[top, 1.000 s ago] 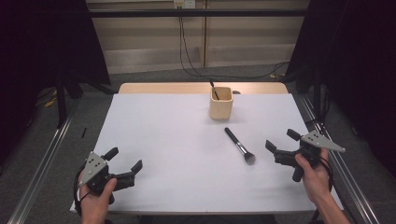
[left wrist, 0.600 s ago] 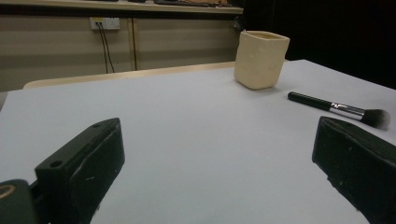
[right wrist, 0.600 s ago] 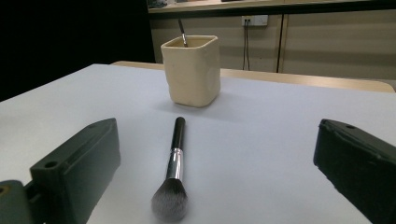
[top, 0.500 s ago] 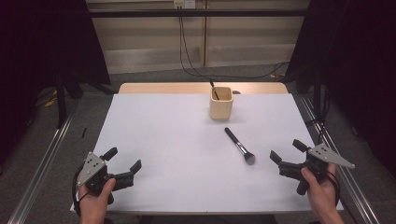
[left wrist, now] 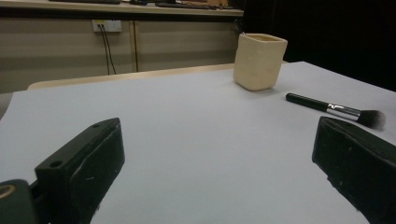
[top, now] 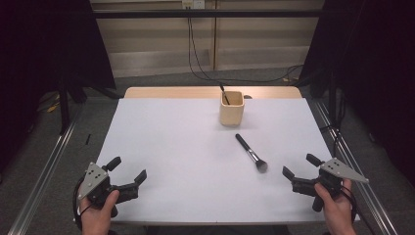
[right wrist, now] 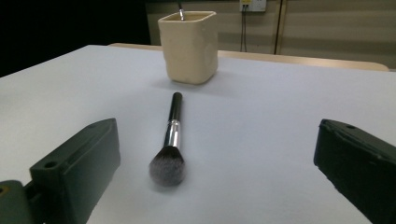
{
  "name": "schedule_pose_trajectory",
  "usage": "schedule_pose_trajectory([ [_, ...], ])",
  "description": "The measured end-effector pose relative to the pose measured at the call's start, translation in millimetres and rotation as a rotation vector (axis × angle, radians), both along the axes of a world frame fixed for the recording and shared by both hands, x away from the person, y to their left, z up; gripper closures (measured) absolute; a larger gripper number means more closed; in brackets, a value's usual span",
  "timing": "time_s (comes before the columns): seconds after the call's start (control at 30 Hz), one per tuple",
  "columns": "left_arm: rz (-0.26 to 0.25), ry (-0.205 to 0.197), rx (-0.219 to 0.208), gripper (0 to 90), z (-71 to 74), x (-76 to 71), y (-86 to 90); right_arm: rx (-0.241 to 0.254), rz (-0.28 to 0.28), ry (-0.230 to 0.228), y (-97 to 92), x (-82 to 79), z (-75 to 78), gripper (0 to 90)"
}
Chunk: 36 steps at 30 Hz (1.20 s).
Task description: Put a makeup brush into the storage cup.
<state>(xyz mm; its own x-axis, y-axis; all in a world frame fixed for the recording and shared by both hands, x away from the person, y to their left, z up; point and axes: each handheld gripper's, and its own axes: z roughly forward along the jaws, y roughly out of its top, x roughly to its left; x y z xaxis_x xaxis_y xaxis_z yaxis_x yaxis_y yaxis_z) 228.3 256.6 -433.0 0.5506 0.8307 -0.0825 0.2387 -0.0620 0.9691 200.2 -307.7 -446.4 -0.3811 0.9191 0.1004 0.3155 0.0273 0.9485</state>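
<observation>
Near the right front corner of the white surface (top: 195, 147) we hold our right claw (top: 300, 172) with its jaws spread wide and nothing between them, facing the makeup brush (top: 251, 152), which lies flat just beyond, bristle head toward us and black handle slanting away toward the cream cup (top: 231, 108). At the near left we hold our left claw (top: 128, 175) spread and empty as well, well apart from the brush. A dark handle stands inside the cup.
</observation>
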Motion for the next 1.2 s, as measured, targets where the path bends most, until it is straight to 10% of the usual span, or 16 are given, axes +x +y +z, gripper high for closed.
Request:
schedule_pose_trajectory([
  [0.77, 0.005, 0.005, -0.002, 2.4, -1.2, 2.3, 3.7, 0.024, 0.027, -0.034, 7.1, 9.2, 11.2, 0.0],
  [1.2, 0.018, -0.002, 0.016, 2.4, -0.4, 1.6, 2.0, 0.036, 0.119, 0.002, 23.6, 42.7, 17.4, 2.0],
])
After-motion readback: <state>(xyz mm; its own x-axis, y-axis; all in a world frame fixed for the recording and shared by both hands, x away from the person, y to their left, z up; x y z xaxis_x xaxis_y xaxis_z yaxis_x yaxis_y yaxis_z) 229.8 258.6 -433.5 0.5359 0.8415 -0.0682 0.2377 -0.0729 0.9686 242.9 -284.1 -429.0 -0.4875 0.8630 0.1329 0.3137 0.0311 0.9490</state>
